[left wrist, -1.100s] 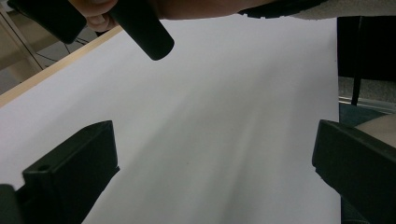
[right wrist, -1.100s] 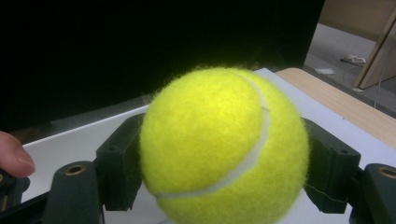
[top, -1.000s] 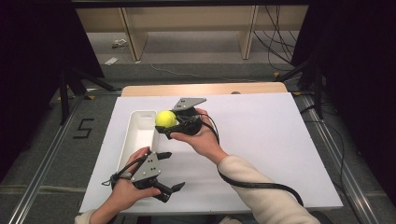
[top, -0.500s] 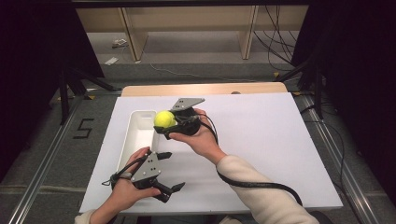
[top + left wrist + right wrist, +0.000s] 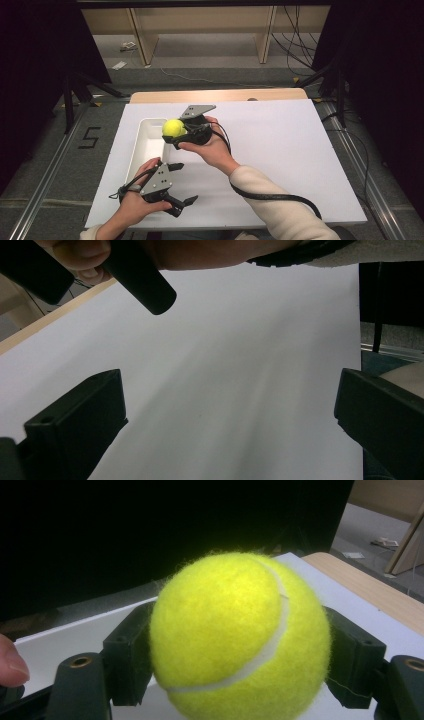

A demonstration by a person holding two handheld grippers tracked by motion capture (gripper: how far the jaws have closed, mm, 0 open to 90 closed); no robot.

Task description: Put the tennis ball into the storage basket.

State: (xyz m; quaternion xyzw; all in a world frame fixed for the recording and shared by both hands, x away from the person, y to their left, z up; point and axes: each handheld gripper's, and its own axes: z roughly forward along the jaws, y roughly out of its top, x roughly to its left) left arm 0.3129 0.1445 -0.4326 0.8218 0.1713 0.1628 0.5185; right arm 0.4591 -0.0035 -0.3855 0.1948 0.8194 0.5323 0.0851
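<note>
A desk (image 5: 280, 150) covered by a white sheet is carrying everything here, with a strip of bare wood showing along its far edge. Near the left edge of the desk a long white tray (image 5: 145, 145) is lying with its length running from the near side toward the far side; its pale inner wall is also showing behind the ball in the right gripper view (image 5: 65, 645).

The person's right arm, in a light sleeve, is coming in from the near edge and reaching across toward the tray. Its hand is carrying the right gripper (image 5: 175, 134), which is hanging above the tray's right rim at the far half of the tray, its grey three-cornered plate facing up. The jaws are pressing in on a yellow tennis ball (image 5: 173, 128) from both sides; in the right gripper view the ball (image 5: 240, 637) is sitting squarely between the two black pads, touching each, with its white seam curving across the front.

The left gripper (image 5: 182, 187) is resting in the person's left hand (image 5: 132, 202) close to the near-left corner of the desk, just beside the near end of the tray and well apart from the ball. Its jaws are standing wide apart with nothing between them; in the left gripper view they are rising at both lower corners over bare white sheet.
</note>
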